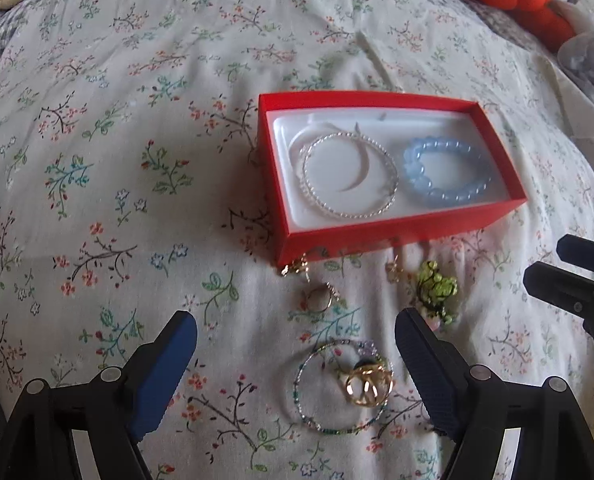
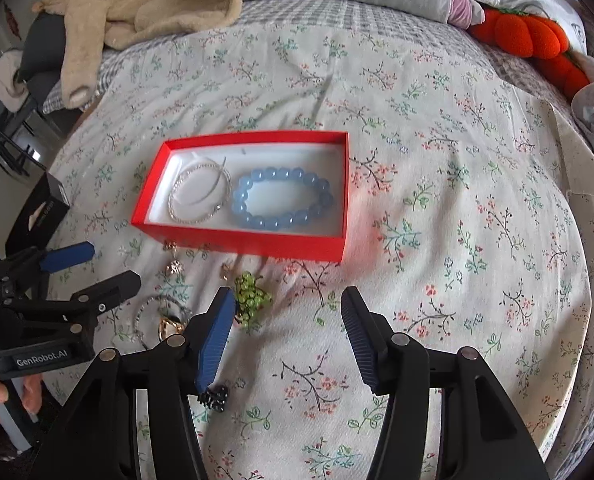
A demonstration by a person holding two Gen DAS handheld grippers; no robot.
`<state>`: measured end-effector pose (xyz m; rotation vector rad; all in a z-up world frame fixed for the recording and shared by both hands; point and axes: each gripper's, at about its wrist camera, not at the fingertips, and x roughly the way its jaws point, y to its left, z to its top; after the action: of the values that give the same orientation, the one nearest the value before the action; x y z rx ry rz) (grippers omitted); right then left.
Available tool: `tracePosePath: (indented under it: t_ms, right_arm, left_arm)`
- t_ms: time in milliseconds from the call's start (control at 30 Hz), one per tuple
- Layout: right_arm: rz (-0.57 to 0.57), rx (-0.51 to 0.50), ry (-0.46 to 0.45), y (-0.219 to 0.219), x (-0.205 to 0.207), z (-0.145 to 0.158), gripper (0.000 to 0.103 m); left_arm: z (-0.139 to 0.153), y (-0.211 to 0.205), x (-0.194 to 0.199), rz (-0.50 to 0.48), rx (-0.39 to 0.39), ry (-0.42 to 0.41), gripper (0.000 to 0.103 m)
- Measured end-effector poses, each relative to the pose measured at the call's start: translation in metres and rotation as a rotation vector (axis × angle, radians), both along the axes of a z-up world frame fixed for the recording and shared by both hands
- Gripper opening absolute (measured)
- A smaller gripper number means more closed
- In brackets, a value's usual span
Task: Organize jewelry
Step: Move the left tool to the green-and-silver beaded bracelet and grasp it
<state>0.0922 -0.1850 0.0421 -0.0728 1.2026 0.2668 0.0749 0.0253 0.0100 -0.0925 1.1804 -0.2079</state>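
Nearest to me, the left gripper (image 1: 296,354) hangs over the floral bedspread (image 1: 117,160) with its fingers spread wide and nothing between them. Directly under that gap lies a thin multicoloured beaded bangle (image 1: 339,388), lying flat, with a gold ring (image 1: 368,389) resting on its right side. So the left tool is the one lined up; I judge a straight drop would reach it.

My right gripper (image 2: 287,330) is also spread and empty. The green beaded charm (image 2: 251,300) sits just beside its left finger, off-centre, so I would need to shift left to take it.

A little farther, small gold earrings (image 1: 297,268) lie against the front wall of the red box (image 1: 377,236). Inside, side by side, rest a silver bangle (image 1: 351,174) and a blue beaded bracelet (image 1: 447,172). The box's long axis runs left to right.
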Motion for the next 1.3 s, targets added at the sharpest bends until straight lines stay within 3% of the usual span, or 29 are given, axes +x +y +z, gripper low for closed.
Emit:
tracePosePath:
  t_ms: [333,467,533,733,967,1067,1300]
  right_arm:
    - [0.049,-0.08,0.076,0.007,-0.016,-0.025,0.058]
    - [0.049,-0.104,0.093,0.008,-0.017,-0.031,0.058]
    - [0.044,-0.103,0.101,0.007,-0.016,-0.033,0.058]
    - [0.028,-0.095,0.111,0.006,-0.013,-0.035,0.058]
    - [0.004,-0.084,0.115,0.002,-0.01,-0.035,0.058]
    - [-0.018,-0.067,0.118,-0.002,-0.007,-0.035,0.058]
    - [-0.096,0.036,0.14,-0.007,0.005,-0.035,0.058]
  left_arm:
    - [-0.023,0.013,-0.011,0.002,0.026,0.119,0.085]
    - [-0.03,0.014,-0.012,-0.017,-0.023,0.169,0.084]
    - [-0.033,0.014,-0.012,-0.021,-0.057,0.188,0.08]
    - [-0.043,0.009,-0.01,-0.042,-0.098,0.234,0.046]
    - [-0.047,-0.005,-0.006,-0.069,-0.074,0.225,0.004]
    - [-0.042,-0.012,-0.006,-0.074,-0.072,0.195,0.0]
    - [-0.012,-0.011,-0.009,-0.085,-0.117,0.09,0.0]
